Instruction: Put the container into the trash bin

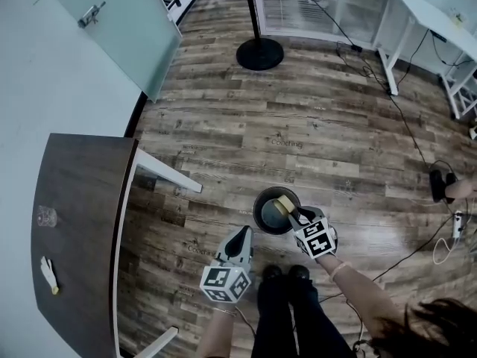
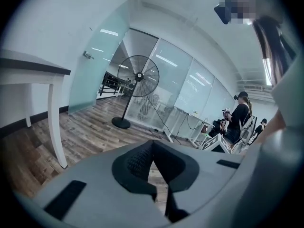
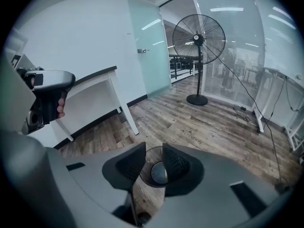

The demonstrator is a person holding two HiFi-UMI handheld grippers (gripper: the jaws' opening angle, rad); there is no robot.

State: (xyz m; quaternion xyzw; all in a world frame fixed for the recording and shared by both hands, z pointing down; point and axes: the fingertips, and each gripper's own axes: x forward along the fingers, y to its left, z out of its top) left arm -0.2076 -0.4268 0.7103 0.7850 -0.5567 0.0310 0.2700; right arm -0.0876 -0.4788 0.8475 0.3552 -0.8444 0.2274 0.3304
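The right tool was spread, its two dark pads standing apart with nothing between them and touching nothing. Through that gap its own view looked straight down into the round, dark trash bin, which stood on the wooden floor below. In the head view this tool hung just above the near right side of the bin's rim, pointing steeply down into it.

The container, a pale yellowish thing, lay inside the bin against its far right wall, clear of the pads. How it lay there could not be made out.

The left tool was pressed together, the tips of its pads meeting and only a thin wedge of floor showing behind them. It held nothing. It sat to the left of the bin, apart from it, and pointed more nearly level across the room.

The person's dark shoes stood just beside the bin, between the two tools. Well off to the left was a dark-topped counter carrying a small clear glass. A standing fan rose from its round base far across the floor.
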